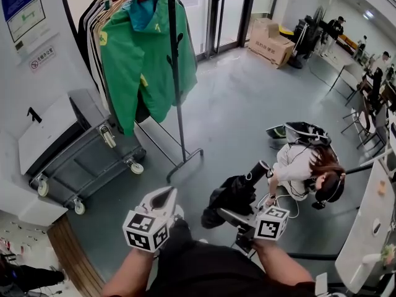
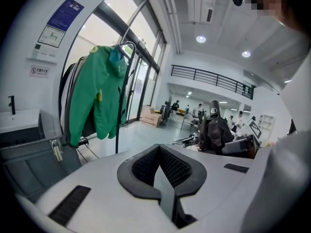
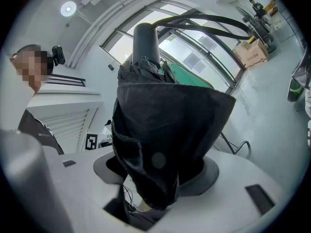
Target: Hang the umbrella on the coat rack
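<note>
Dark metal coat rack [image 1: 177,104] stands ahead and to the left of the left gripper [image 1: 162,198], well apart from both tools. We note a green jacket [image 1: 145,60] hanging on it. The black folded umbrella [image 3: 165,106] rises upright from the right gripper [image 3: 160,171], whose jaws clamp it at a wide setting. The left gripper jaws meet at the tips, with nothing between them.

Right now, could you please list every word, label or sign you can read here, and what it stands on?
No text can be read with confidence.
Blue poster: print too small.
Small white sign below it: characters blurred.
Cardboard box: print too small.
Green jacket: yellow logo, no legible letters.
</note>
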A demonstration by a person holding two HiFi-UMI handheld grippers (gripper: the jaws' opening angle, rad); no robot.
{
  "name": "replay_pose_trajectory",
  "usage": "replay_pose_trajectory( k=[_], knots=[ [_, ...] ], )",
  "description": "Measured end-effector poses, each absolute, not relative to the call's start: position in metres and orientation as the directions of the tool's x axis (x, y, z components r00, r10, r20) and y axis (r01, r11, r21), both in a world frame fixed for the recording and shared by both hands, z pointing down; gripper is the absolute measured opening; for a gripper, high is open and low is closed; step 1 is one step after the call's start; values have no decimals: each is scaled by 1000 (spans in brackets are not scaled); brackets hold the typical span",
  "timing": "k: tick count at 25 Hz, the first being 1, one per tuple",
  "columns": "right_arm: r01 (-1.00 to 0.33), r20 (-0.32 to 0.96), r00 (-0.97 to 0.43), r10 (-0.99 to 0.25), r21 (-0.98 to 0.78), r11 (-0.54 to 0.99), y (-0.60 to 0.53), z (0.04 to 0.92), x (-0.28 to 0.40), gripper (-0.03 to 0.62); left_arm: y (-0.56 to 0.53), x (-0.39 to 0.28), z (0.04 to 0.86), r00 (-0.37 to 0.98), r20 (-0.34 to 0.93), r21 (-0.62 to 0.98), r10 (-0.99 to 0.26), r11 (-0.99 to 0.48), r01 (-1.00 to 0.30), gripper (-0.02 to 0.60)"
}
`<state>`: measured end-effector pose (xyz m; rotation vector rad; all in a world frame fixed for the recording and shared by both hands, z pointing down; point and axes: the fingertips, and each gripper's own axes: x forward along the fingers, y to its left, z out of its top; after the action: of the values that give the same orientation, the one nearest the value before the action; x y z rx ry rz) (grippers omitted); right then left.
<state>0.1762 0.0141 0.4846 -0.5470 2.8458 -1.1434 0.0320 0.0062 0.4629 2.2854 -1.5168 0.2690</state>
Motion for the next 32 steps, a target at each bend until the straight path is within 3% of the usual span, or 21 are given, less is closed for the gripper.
replay_pose_trajectory(
  k=[15,32],
  knots=[
    [-300,127,-947,-295,-676,673,-66,478,115,255,-74,-31,455,367,344,221,-865,-305,-926,15],
    [-380,175,-917,-358,-654,654,-182,466,30,255,-210,-109,443,442,331,223,-834,-386,-895,15]
  ],
)
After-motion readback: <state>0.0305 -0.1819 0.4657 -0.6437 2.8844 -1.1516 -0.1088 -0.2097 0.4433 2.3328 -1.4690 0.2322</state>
